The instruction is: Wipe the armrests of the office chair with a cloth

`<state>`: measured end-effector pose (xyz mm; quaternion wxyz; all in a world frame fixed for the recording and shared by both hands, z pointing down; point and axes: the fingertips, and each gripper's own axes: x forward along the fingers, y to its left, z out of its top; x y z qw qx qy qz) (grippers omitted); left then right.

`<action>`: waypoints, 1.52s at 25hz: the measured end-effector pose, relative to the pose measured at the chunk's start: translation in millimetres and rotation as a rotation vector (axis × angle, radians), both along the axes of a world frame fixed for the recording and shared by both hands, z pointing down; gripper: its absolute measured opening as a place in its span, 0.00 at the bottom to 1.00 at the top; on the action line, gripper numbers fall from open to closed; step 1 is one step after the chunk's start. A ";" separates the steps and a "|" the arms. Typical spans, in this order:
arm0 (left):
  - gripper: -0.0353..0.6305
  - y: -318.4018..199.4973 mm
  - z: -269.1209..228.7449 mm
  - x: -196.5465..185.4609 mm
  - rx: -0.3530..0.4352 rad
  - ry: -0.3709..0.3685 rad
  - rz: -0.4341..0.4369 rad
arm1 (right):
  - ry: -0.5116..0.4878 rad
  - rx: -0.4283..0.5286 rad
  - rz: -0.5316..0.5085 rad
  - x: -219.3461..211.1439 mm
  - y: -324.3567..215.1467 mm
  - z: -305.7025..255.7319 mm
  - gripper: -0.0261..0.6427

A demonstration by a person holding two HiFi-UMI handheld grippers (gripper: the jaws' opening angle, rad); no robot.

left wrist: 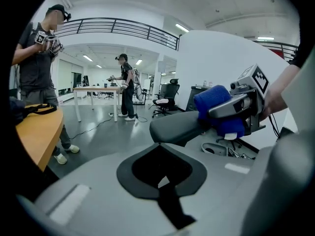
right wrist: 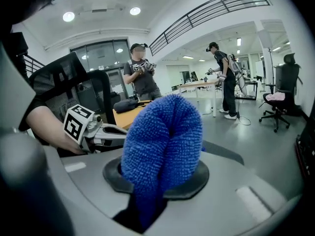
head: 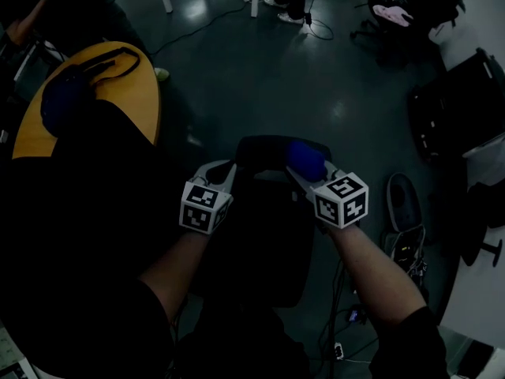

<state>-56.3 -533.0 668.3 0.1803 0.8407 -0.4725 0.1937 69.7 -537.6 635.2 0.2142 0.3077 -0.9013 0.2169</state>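
Note:
A blue microfibre cloth (head: 306,159) (right wrist: 162,141) is bunched between the jaws of my right gripper (head: 301,169), which is shut on it. The cloth (left wrist: 214,101) rests against the right end of the office chair's dark padded armrest (head: 264,150) (left wrist: 179,126). My left gripper (head: 227,172) (left wrist: 162,173) is by the armrest's left end, shut with nothing between its jaws. In the right gripper view it (right wrist: 114,131) shows just left of the cloth. The chair's dark body (head: 264,235) lies below both grippers.
An orange round table (head: 126,93) with a dark bag (head: 67,101) stands at the left. A dark shoe-like object (head: 402,200) and cables (head: 347,322) lie to the right of the chair. Other people (left wrist: 125,85) (right wrist: 142,77), a white table (left wrist: 96,88) and a second chair (head: 394,14) stand farther off.

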 end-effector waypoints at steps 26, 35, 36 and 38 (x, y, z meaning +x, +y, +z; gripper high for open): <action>0.08 29.2 -18.3 -11.4 0.000 -0.001 -0.065 | -0.133 -0.104 -0.021 -133.1 21.5 -1.0 0.20; 0.08 80.0 -66.4 -8.2 0.047 -0.029 -0.051 | -0.140 -0.034 -0.032 -114.6 61.9 -41.7 0.20; 0.08 86.4 -73.3 -5.7 0.052 -0.030 -0.048 | -0.148 -0.033 -0.030 -111.6 68.4 -46.6 0.20; 0.08 99.7 -87.4 0.4 0.063 -0.033 -0.040 | -0.155 -0.024 -0.033 -105.6 82.0 -54.9 0.20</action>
